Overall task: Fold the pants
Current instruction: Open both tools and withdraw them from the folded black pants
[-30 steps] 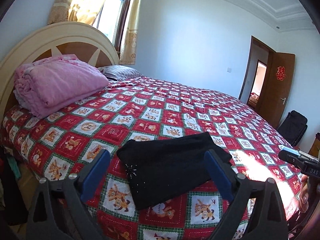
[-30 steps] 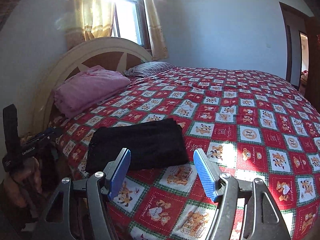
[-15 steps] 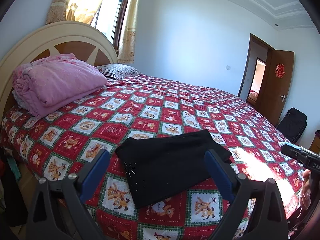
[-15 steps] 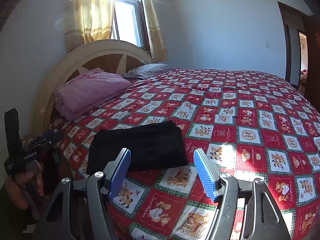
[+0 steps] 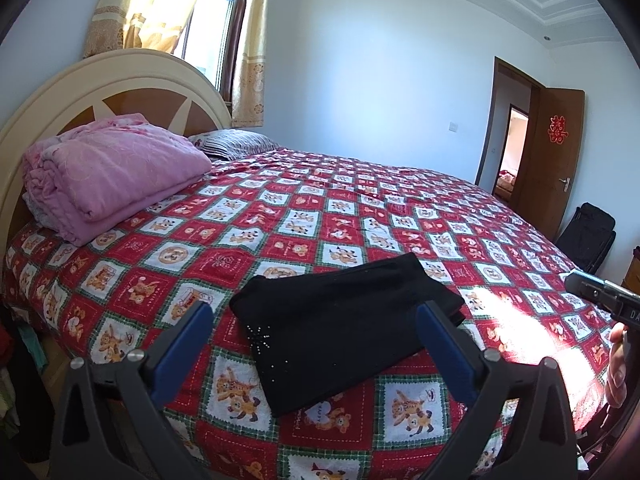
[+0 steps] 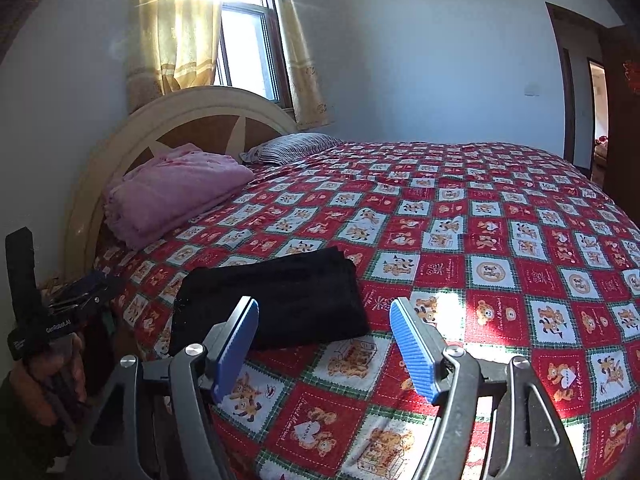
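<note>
Black pants (image 5: 340, 328) lie folded into a compact rectangle near the front edge of the bed; they also show in the right wrist view (image 6: 276, 300). My left gripper (image 5: 312, 344) is open and empty, held above the bed's edge in front of the pants, not touching them. My right gripper (image 6: 324, 340) is open and empty, held back from the pants' right front corner. The left gripper's body shows at the left of the right wrist view (image 6: 40, 320); the right gripper's body shows at the right edge of the left wrist view (image 5: 604, 300).
The bed has a red patterned cover (image 5: 360, 208) and a cream headboard (image 5: 100, 76). A folded pink quilt (image 5: 108, 172) and a striped pillow (image 5: 232, 144) lie by the headboard. An open door (image 5: 552, 156) and a black bag (image 5: 588, 236) stand at the far right.
Both grippers have drawn back and risen slightly from the bed; the pants have not moved. Both stay open.
</note>
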{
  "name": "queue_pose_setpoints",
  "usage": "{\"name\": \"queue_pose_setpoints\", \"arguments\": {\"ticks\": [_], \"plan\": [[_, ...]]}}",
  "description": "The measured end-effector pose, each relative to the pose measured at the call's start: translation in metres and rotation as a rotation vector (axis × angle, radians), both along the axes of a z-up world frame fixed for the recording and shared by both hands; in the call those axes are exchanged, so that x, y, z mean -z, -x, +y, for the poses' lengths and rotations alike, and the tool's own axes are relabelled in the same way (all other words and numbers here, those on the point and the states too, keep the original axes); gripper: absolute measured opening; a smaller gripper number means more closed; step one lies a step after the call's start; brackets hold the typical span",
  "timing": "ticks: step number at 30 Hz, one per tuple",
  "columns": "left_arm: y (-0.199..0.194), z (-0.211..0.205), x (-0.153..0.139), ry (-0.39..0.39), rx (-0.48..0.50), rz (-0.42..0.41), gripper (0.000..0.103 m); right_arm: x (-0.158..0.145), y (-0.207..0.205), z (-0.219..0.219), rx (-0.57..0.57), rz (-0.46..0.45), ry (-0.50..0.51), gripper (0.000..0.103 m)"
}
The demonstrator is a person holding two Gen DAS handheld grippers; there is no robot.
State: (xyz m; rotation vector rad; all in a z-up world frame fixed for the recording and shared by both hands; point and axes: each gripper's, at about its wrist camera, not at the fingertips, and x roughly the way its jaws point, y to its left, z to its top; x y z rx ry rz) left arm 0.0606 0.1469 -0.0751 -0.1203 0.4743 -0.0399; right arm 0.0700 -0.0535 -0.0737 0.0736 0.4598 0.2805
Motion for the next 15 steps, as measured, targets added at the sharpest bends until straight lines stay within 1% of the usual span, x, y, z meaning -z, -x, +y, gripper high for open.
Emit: {"name": "queue_pose_setpoints", "arguments": {"ticks": [1,2,3,4,6,9,15], "plan": [[0.000,0.000,-0.001,-0.010,-0.011,-0.001,0.103,-0.001,0.000,0.000,0.006,-0.004,-0.001,0.071],[0.000,0.001,-0.002,-0.016,-0.018,-0.003,0.103,-0.002,0.001,0.000,0.011,-0.011,-0.002,0.073],[0.001,0.001,-0.003,-0.021,-0.023,-0.005,0.103,-0.003,0.003,0.000,0.016,-0.018,-0.004,0.078],[0.002,0.001,-0.004,-0.026,-0.027,-0.009,0.103,-0.004,0.003,-0.001,0.020,-0.024,-0.009,0.080],[0.004,0.002,-0.007,-0.026,-0.032,-0.027,0.103,-0.005,0.004,-0.002,0.020,-0.029,-0.020,0.080],[0.007,0.002,-0.011,-0.024,-0.035,-0.049,0.103,-0.005,0.003,-0.001,0.027,-0.028,-0.008,0.080],[0.006,-0.003,-0.013,-0.052,-0.051,-0.050,0.103,-0.002,0.003,0.006,0.020,-0.027,0.019,0.080]]}}
